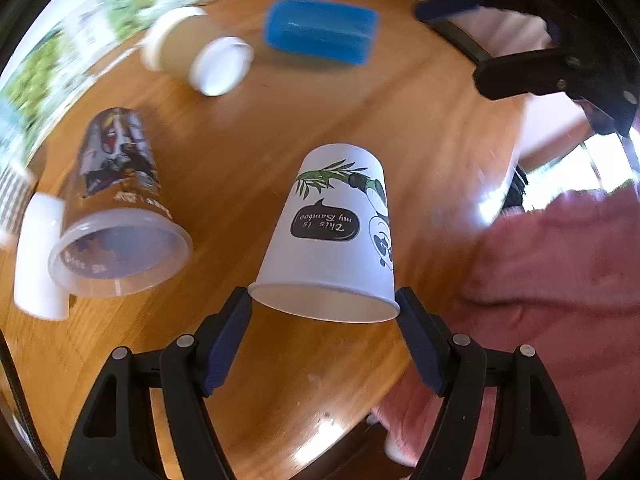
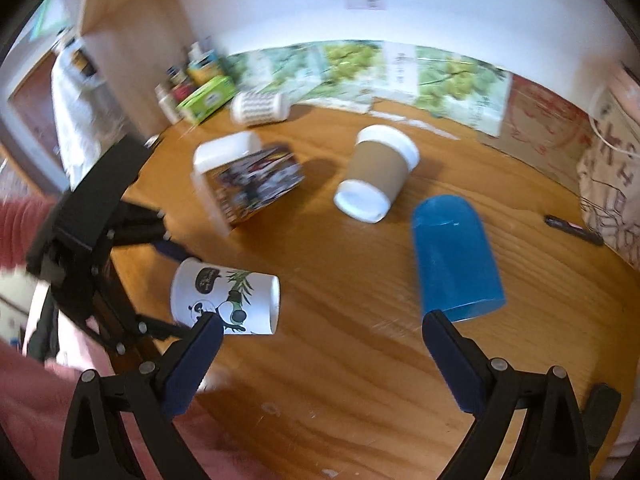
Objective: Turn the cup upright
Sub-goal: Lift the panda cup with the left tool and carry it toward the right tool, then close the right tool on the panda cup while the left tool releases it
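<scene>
A white paper cup with a panda print (image 1: 336,236) lies on its side on the round wooden table (image 1: 248,136), its open mouth toward my left gripper (image 1: 324,304). The left jaws stand at either side of the cup's rim, touching or nearly touching it. The same cup (image 2: 224,300) shows in the right wrist view with the left gripper's fingers around its mouth end. My right gripper (image 2: 320,328) is open and empty, hovering above the table between the panda cup and a blue plastic cup (image 2: 456,260) lying on its side.
A clear printed plastic cup (image 1: 116,208) lies on its side left of the panda cup, a white cup (image 1: 38,256) beside it. A brown paper cup with a white lid (image 2: 380,172) lies further back. Boxes and bottles (image 2: 200,92) stand at the far edge. A pen (image 2: 574,229) lies right.
</scene>
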Available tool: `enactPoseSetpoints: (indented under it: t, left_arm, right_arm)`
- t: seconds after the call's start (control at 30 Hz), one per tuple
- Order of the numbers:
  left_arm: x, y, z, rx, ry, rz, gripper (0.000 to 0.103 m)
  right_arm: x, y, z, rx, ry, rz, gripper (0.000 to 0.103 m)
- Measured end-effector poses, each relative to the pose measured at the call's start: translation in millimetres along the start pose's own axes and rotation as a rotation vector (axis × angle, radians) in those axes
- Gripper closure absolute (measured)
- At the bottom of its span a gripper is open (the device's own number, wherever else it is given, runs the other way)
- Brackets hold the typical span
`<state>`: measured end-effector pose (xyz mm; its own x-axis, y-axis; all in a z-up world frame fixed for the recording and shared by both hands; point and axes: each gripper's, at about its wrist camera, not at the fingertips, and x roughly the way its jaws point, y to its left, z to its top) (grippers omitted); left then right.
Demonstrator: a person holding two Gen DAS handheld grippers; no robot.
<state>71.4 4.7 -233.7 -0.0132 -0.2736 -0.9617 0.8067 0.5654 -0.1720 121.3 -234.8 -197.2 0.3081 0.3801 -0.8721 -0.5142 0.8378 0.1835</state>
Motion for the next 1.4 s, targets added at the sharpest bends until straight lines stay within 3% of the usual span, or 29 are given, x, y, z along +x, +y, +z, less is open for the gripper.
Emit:
enactPoseSetpoints:
  t: [0.23,0.47,0.8,1.07,1.17,1.4]
  left_arm:
    - [-0.5,6.8,-10.9,0.228,0.069,-0.036,0.026]
    - [-9.0,16.9,-3.4,0.28,0.076,-0.071,0.026]
    - [-22.7,32.5,-7.1,0.153,0.051,-0.115,0.025]
    - [-43.2,48.3,-19.4,0.045,-0.01,-0.099,0.024]
    - [-51.9,58.3,-30.6,0.001,-0.04,-0.089,0.018]
    - [-50.2,62.7,-46.9,-0.102,-0.054,-0.056,0.018]
  right_arm:
    - [4.6,40.2,-18.3,-0.158,0.074,0.014,0.003]
    - [14.7,89.1,-28.8,-0.377,0.152,-0.023,0.003]
    - [31.6,129.6,-25.1,-0.521,0.181,-0.017,0.005]
    - [49.5,156.4,-15.5,-0.652,0.186,-0.004,0.007]
    - [58.2,164.6,-11.7,-0.691,0.181,0.005,0.007]
    - [78.6,186.8,-3.2,-0.768,0.172,0.03,0.008]
